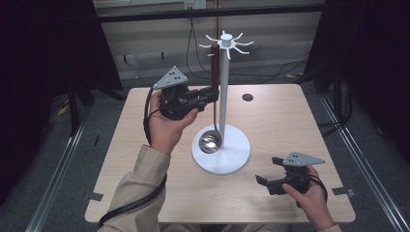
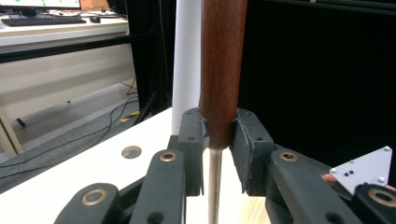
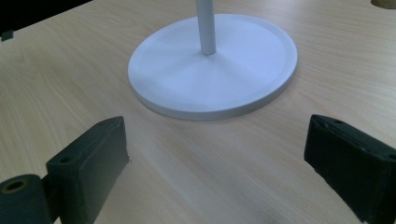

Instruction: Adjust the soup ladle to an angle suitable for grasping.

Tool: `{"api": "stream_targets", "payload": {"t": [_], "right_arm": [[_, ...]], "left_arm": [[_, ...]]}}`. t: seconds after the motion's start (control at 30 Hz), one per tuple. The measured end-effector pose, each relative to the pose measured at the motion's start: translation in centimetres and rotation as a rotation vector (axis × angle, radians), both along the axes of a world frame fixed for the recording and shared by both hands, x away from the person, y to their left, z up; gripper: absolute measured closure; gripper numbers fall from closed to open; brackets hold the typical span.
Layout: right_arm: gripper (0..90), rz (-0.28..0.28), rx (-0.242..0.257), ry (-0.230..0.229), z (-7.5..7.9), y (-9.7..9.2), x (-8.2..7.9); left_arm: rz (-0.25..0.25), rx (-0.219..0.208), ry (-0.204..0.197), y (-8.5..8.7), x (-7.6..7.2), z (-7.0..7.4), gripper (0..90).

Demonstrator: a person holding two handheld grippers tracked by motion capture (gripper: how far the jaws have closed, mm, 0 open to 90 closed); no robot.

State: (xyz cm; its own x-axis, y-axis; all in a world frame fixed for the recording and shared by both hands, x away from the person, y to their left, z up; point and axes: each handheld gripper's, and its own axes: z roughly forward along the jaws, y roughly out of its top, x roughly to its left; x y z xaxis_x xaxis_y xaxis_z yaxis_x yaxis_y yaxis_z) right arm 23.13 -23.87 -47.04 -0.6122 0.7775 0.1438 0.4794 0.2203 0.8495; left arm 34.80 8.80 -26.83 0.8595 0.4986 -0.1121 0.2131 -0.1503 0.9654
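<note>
The left hand-held gripper (image 1: pixel 209 94) is clamped on the ladle (image 1: pixel 213 99) handle beside the white stand (image 1: pixel 224 96); the right hand-held gripper (image 1: pixel 267 175) rests apart-jawed near the stand's base.

This looks like a lab or recording room. The pale wooden worktop (image 1: pixel 270 193) stands between black curtains (image 1: pixel 43 58) at nine and three o'clock, cables (image 1: pixel 285 72) trail over the grey floor at twelve, and a desk with keyboard (image 2: pixel 42 21) and monitor stands beyond.
</note>
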Motion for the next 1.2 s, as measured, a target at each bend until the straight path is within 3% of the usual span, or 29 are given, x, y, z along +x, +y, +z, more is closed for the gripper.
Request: {"api": "stream_targets", "payload": {"t": [0.73, 0.77, 1.2], "right_arm": [[5.4, 0.007, 0.001, 0.006, -0.16, 0.16, -0.02], [5.4, 0.005, 0.004, 0.005, -0.11, 0.19, -0.04], [5.3, -0.003, 0.007, 0.004, -0.03, 0.01, -0.05]], "left_arm": [[0.021, -0.019, -0.045, -0.54, 0.22, -0.67, 74.0], [0.025, -0.005, -0.043, -0.46, 0.19, -0.63, 73.9], [0.041, -0.051, -0.053, -0.38, 0.38, -0.85, 68.5]]}}
